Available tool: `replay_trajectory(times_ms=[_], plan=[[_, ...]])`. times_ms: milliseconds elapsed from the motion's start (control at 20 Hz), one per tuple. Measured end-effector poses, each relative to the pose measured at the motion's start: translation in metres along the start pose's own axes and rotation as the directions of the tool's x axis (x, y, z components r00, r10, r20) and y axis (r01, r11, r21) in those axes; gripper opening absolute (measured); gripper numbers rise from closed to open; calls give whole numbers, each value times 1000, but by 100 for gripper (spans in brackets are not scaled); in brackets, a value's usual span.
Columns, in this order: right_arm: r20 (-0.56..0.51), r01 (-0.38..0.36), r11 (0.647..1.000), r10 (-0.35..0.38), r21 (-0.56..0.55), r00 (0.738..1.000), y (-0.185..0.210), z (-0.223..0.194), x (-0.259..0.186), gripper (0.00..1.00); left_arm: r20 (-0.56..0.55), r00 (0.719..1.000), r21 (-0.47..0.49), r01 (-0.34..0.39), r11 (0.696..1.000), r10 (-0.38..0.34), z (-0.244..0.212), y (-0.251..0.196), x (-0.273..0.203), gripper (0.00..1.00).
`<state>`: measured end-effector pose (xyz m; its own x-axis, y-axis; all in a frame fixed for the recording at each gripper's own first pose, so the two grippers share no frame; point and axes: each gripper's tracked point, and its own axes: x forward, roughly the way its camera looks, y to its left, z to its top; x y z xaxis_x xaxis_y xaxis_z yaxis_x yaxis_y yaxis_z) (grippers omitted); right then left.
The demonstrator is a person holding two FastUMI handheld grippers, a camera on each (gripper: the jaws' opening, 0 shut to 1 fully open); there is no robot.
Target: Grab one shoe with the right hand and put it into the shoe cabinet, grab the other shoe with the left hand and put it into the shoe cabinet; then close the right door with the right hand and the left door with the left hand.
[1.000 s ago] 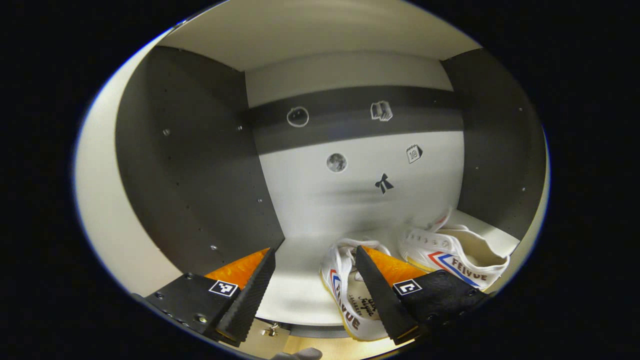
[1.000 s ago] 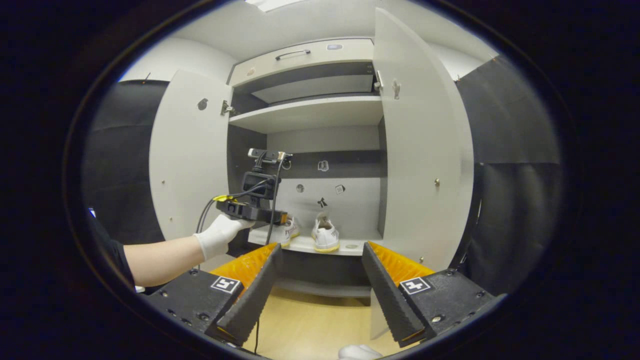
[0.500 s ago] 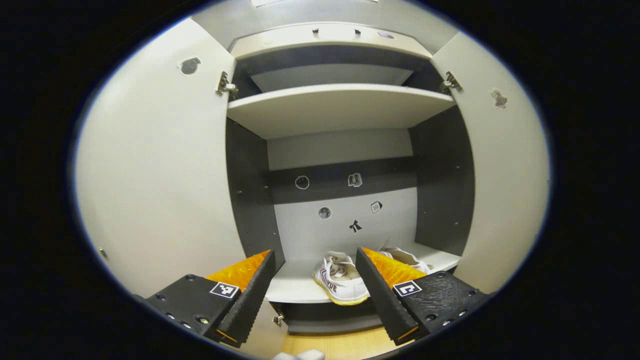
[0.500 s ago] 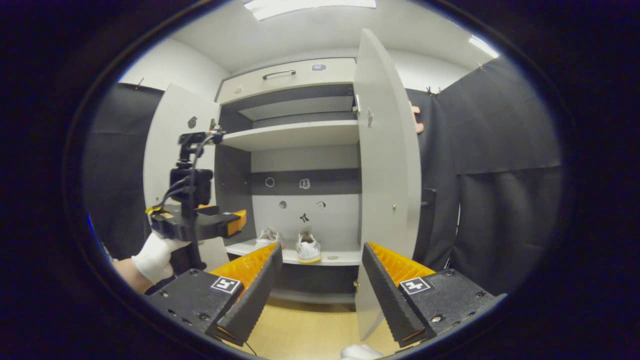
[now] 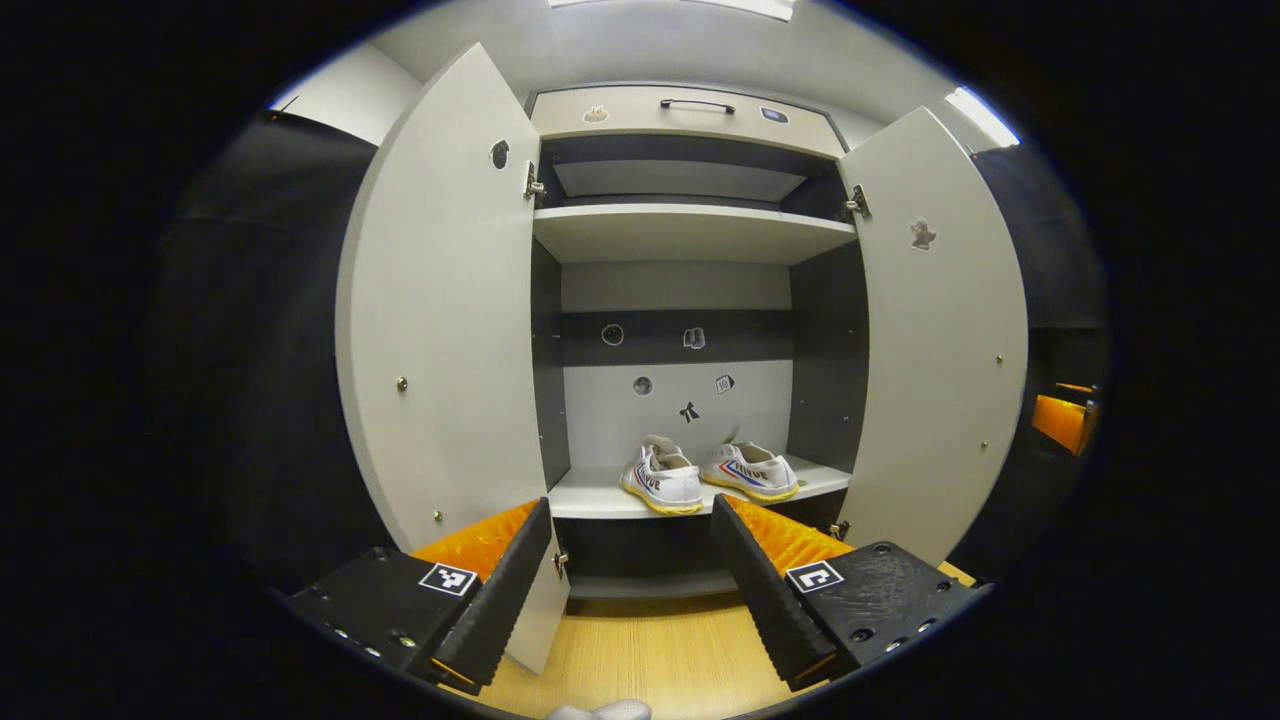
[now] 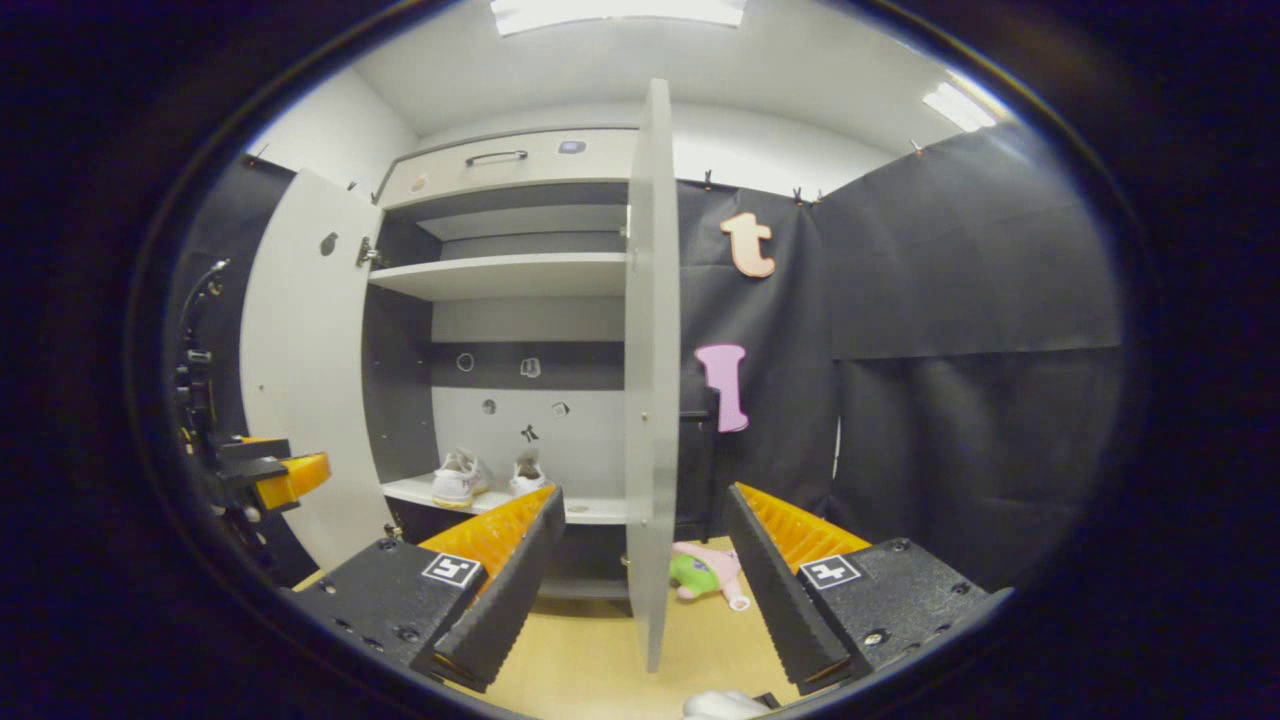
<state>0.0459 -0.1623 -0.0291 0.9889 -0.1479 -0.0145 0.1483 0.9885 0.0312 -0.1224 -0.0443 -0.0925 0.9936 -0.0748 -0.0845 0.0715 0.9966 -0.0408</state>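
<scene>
A staged recording booth: black cloth walls (image 6: 960, 300) hang around a lone shoe cabinet (image 5: 690, 235) on wood-look flooring (image 5: 650, 655).

Plush toy (image 6: 708, 575) on wooden floor (image 6: 600, 660)

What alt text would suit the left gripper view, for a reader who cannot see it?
An open shoe cabinet holds two white shoes side by side on its lower shelf, with both doors swung wide. The left gripper is open and holds nothing, above a wooden floor.
</scene>
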Motion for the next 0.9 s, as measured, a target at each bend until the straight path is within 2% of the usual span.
replay_trajectory(times_ms=[150, 200, 250, 350, 550, 700, 900], plan=[[21, 75, 997, -75, 12, 997, -42, 10, 9, 100, -11, 1000, 14, -20, 1000, 20, -6, 7, -24, 96], [20, 98, 995, -98, 9, 995, -55, 11, 14, 100, -9, 1000, 13, -25, 1000, 25, -5, 8, -29, 100], [17, 119, 993, -119, 6, 993, -68, 10, 21, 100, -2, 999, 11, -34, 999, 34, -4, 9, -35, 96], [3, 144, 990, -144, 12, 990, -87, 10, 40, 100, 7, 999, 13, -47, 999, 47, 1, 11, -44, 96], [-36, 128, 991, -126, 49, 991, -98, 1, 73, 100, 29, 996, 15, -80, 997, 80, 11, 15, -59, 96], [-46, 65, 997, -63, 43, 997, -86, 0, 82, 100, 43, 994, 14, -99, 995, 98, 16, 16, -63, 96], [-60, 43, 999, -42, 12, 997, -67, 3, 87, 96, 50, 993, 12, -107, 994, 107, 18, 15, -61, 96]])
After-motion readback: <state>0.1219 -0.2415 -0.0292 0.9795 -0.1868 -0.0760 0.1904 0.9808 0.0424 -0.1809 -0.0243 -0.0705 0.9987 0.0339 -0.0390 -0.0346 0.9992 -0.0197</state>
